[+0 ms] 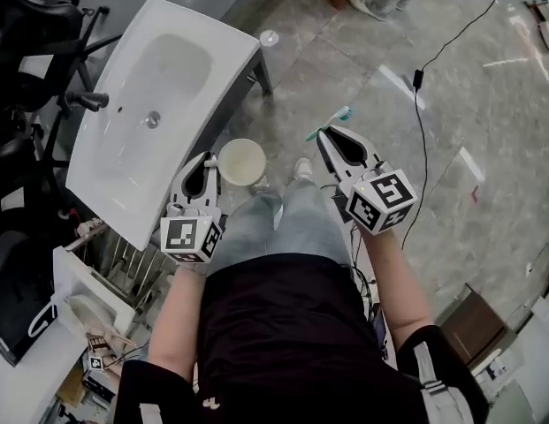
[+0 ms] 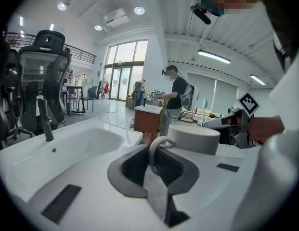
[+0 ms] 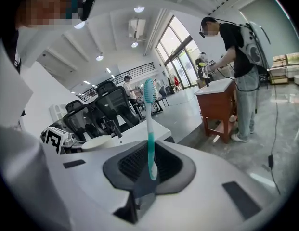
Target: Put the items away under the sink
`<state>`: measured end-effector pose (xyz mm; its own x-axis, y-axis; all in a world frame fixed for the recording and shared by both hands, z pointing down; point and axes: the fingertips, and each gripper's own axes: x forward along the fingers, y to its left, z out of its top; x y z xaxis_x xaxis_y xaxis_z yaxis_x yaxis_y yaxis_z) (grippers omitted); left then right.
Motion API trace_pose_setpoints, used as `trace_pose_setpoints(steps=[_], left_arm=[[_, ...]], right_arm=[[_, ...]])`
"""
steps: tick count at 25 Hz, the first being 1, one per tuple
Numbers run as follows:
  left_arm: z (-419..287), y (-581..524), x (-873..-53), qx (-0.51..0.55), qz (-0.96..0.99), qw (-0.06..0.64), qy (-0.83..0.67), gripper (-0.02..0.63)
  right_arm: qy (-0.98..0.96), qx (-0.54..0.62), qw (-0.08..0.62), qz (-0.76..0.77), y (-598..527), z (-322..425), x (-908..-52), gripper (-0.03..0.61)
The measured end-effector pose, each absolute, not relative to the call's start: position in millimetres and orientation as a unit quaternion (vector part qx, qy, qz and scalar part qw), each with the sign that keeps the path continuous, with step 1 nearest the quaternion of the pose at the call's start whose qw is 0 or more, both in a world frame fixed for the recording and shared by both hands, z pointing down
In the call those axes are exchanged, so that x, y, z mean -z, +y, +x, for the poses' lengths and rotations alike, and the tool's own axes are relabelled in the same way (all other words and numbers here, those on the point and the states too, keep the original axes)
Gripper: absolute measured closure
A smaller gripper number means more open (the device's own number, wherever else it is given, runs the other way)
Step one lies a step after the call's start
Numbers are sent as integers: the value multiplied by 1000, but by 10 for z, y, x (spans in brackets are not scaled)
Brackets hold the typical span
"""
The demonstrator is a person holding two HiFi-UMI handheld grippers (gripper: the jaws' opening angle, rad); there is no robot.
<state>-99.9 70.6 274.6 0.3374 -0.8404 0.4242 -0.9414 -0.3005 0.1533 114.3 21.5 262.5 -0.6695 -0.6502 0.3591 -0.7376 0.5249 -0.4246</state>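
Observation:
My left gripper [image 1: 209,162] is shut on the handle of a white cup [image 1: 241,162], held in the air just right of the white sink's [image 1: 133,148] front corner. In the left gripper view the handle [image 2: 156,150] sits between the jaws, with the cup body [image 2: 193,137] beyond them. My right gripper [image 1: 321,136] is shut on a teal toothbrush [image 1: 333,119] over the floor, level with the cup. In the right gripper view the toothbrush [image 3: 150,129] stands upright between the jaws, bristles at the top.
A dark faucet [image 1: 87,101] stands at the sink's back edge. Below the sink's near end are a wire rack and white parts [image 1: 102,281]. Office chairs [image 1: 26,42] stand to the left. A black cable [image 1: 423,104] runs across the floor. Another person [image 3: 238,57] works at a brown cabinet [image 3: 217,105].

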Motion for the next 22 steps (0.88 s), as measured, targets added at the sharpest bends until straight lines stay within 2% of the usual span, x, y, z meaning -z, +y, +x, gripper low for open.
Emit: trace_pose_setpoints(steps=[13, 22], left_arm=[[-596, 605, -3697, -172, 824, 177, -510, 571], [-688, 336, -4443, -158, 785, 186, -569, 571]], right_arm=[[-825, -306, 64, 470, 607, 1365, -3508, 522], [-836, -289, 81, 460, 494, 1316, -4182, 522]])
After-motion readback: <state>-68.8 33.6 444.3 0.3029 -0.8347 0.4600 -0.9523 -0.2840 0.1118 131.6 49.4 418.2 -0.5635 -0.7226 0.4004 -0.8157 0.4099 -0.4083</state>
